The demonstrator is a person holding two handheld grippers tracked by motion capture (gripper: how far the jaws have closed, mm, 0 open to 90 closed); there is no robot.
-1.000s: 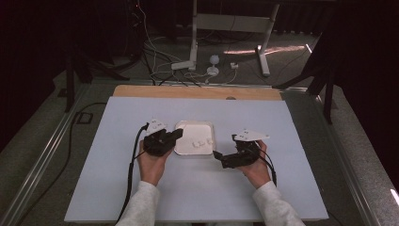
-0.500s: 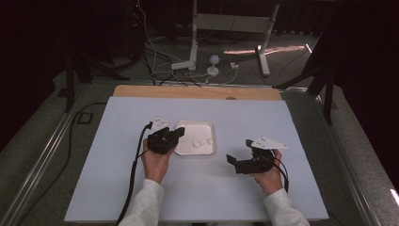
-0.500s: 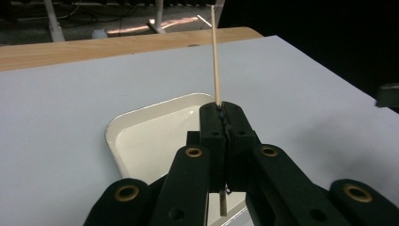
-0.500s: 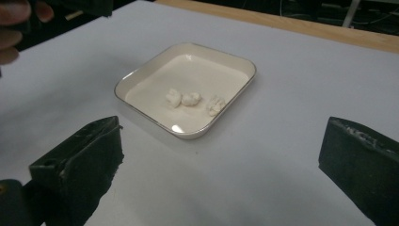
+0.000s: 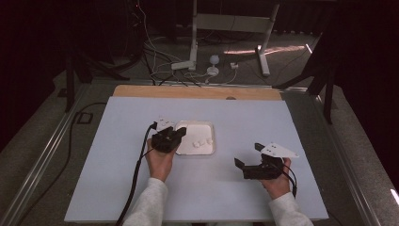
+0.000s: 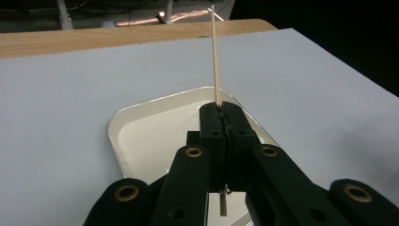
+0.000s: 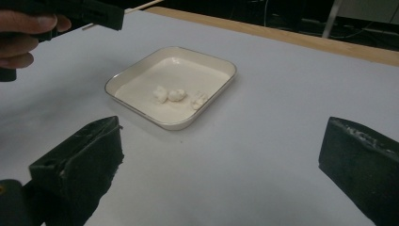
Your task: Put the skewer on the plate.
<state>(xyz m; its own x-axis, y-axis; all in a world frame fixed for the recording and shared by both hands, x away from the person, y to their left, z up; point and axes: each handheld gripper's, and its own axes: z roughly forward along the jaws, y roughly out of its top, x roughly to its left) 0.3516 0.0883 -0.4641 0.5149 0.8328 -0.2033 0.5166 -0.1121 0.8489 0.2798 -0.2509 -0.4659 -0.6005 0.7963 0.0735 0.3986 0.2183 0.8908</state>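
One white dish point(image 5: 195, 127) sits mid-table, holding three small white lumps point(image 7: 178, 96). One thin wooden stick point(image 6: 215, 56) is clamped in the left gripper point(image 5: 175, 135), at the dish's 9 o'clock edge. The right gripper point(image 5: 246, 155), jaws wide and empty, has drifted from beside the dish toward 4 o'clock since the earlier frame.

A thin, pale wooden skewer point(image 6: 215, 52) stands clamped between the closed jaws of the left gripper point(image 6: 220, 107), its long end pointing out over the white square tray point(image 6: 141, 113), a short stub poking out behind the jaws.
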